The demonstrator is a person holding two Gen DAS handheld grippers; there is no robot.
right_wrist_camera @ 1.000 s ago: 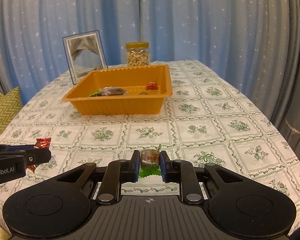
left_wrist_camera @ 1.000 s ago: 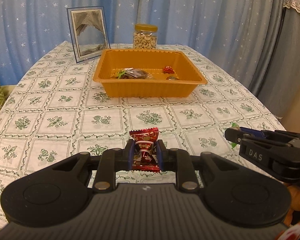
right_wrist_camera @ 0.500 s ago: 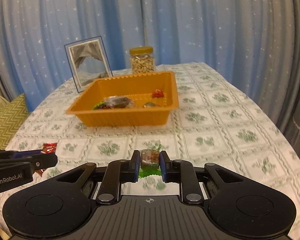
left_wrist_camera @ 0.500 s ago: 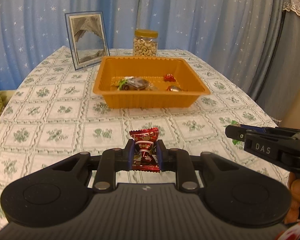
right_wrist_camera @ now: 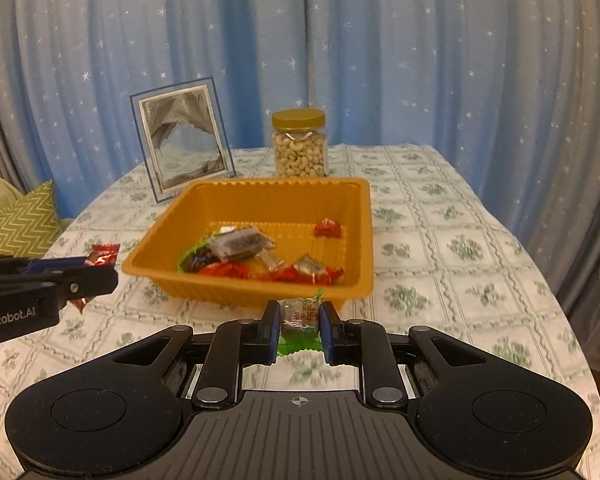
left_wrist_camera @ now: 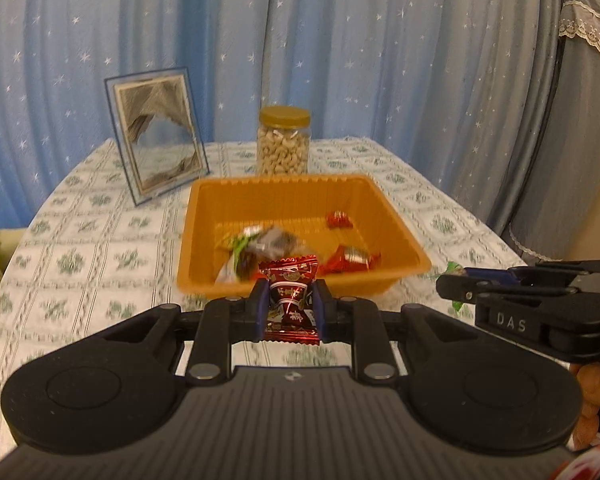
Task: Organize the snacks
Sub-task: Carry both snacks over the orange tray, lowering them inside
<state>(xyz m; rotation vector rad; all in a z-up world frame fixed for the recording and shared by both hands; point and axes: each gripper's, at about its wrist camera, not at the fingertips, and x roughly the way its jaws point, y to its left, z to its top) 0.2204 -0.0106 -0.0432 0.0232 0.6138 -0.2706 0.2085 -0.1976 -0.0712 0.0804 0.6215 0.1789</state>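
My left gripper is shut on a red wrapped candy and holds it in the air just short of the near rim of the orange tray. My right gripper is shut on a green-wrapped snack, also held in the air at the tray's near rim. The tray holds several wrapped snacks. The right gripper shows at the right of the left wrist view; the left gripper shows at the left of the right wrist view.
A jar of cashews and a picture frame stand behind the tray on the tablecloth. Blue starred curtains hang behind. A green zigzag cushion lies off the table's left edge.
Both grippers have risen from the table with their snacks and moved forward toward the tray, which now looks much closer and is seen from higher up.
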